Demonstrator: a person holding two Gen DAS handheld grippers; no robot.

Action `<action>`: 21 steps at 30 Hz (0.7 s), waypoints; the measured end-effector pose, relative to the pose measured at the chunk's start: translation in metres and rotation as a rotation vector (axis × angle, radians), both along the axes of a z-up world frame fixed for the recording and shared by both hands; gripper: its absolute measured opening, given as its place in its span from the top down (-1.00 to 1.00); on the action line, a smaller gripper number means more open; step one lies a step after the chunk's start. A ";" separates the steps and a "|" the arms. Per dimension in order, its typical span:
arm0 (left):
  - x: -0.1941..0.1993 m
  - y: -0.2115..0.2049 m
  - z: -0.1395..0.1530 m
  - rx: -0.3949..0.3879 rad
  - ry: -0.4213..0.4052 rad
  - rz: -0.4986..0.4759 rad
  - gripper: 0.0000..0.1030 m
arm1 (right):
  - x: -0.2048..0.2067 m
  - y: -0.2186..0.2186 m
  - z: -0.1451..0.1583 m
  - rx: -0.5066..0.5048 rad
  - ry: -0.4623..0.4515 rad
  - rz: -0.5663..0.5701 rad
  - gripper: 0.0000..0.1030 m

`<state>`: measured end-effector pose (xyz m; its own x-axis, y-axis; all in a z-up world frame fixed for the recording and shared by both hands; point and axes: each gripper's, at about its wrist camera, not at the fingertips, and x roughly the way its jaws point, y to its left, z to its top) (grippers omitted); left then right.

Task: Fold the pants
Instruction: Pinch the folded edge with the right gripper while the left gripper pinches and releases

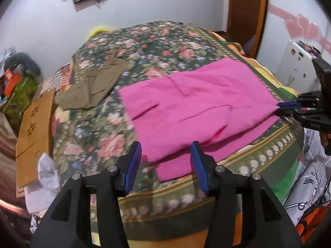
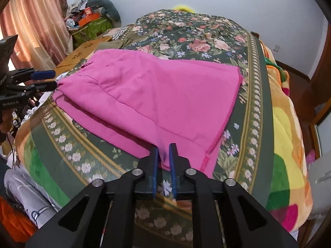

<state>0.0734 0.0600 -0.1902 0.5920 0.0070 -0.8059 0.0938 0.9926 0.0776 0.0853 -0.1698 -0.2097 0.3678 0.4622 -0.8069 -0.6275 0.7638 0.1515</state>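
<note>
Left wrist view: pink pants [image 1: 198,111], folded, lie flat on the floral bedspread [image 1: 132,47], near edge running parallel to the bedspread's gold-striped border. The left gripper [image 1: 166,165] stands with jaws apart over that near edge, pads clear of the cloth, nothing pinched. To the left, well apart from the pants: an olive-brown garment [image 1: 93,86], folded, and a cardboard sheet [image 1: 34,130] at the bed's side. A broad strip of bare bedspread separates the two garments; the far half of the bed is likewise uncovered.

Right wrist view: right gripper [image 2: 164,161], jaws narrowly apart, with the pants' near corner lying between the blue pads [image 2: 154,169] (whether they press the fabric I cannot tell). The stitched hem runs up the right side towards the far corner. Beyond it, a patterned border, then an orange-and-yellow blanket [image 2: 289,136] at the bed's edge. Curtain [image 2: 39,16] and a cluttered pile stand at left.
</note>
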 end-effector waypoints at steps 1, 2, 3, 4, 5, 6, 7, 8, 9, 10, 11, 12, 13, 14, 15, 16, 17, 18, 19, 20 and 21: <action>-0.001 0.004 0.000 -0.008 0.001 0.015 0.04 | -0.001 -0.003 0.001 0.001 0.002 -0.008 0.62; -0.002 0.011 0.001 -0.024 0.006 0.037 0.04 | -0.002 -0.007 0.002 0.004 0.003 -0.019 0.49; -0.002 0.017 0.002 -0.040 0.011 0.056 0.04 | -0.002 -0.012 0.005 0.010 0.001 -0.034 0.39; -0.001 0.024 0.003 -0.066 0.015 0.077 0.04 | -0.003 -0.015 0.007 0.015 -0.003 -0.043 0.37; 0.000 0.028 0.003 -0.081 0.014 0.090 0.04 | -0.004 -0.022 0.010 0.025 -0.009 -0.060 0.36; 0.001 0.031 0.003 -0.099 0.015 0.103 0.04 | -0.003 -0.026 0.013 0.031 -0.012 -0.072 0.36; 0.003 0.034 0.002 -0.126 0.023 0.115 0.04 | -0.003 -0.030 0.015 0.037 -0.016 -0.085 0.36; 0.006 0.037 0.000 -0.158 0.034 0.121 0.04 | -0.001 -0.035 0.018 0.050 -0.020 -0.106 0.36; 0.009 0.039 -0.003 -0.203 0.051 0.125 0.04 | 0.000 -0.038 0.020 0.061 -0.021 -0.121 0.36; 0.012 0.040 -0.006 -0.235 0.069 0.127 0.04 | 0.002 -0.041 0.021 0.075 -0.020 -0.137 0.35; 0.015 0.040 -0.010 -0.255 0.086 0.130 0.04 | 0.005 -0.044 0.021 0.088 -0.015 -0.156 0.35; 0.019 0.040 -0.015 -0.272 0.106 0.137 0.05 | 0.007 -0.045 0.019 0.094 -0.011 -0.167 0.35; 0.022 0.040 -0.020 -0.287 0.124 0.141 0.08 | 0.008 -0.046 0.017 0.098 -0.004 -0.179 0.35; 0.023 0.038 -0.025 -0.301 0.134 0.140 0.20 | 0.010 -0.045 0.013 0.102 0.010 -0.192 0.35; 0.025 0.037 -0.029 -0.313 0.143 0.140 0.22 | 0.012 -0.044 0.010 0.105 0.022 -0.196 0.35; 0.027 0.037 -0.033 -0.316 0.149 0.153 0.23 | 0.013 -0.043 0.006 0.109 0.035 -0.199 0.35; 0.027 0.037 -0.035 -0.324 0.150 0.159 0.26 | 0.013 -0.042 0.004 0.113 0.045 -0.198 0.35; 0.027 0.036 -0.036 -0.329 0.144 0.164 0.30 | 0.013 -0.040 -0.001 0.118 0.063 -0.197 0.35; 0.027 0.037 -0.035 -0.331 0.140 0.166 0.32 | 0.013 -0.038 -0.003 0.122 0.075 -0.195 0.35; 0.027 0.037 -0.034 -0.324 0.137 0.175 0.51 | 0.012 -0.037 -0.007 0.133 0.089 -0.191 0.35; 0.027 0.037 -0.033 -0.303 0.135 0.186 0.80 | 0.012 -0.035 -0.009 0.139 0.096 -0.191 0.35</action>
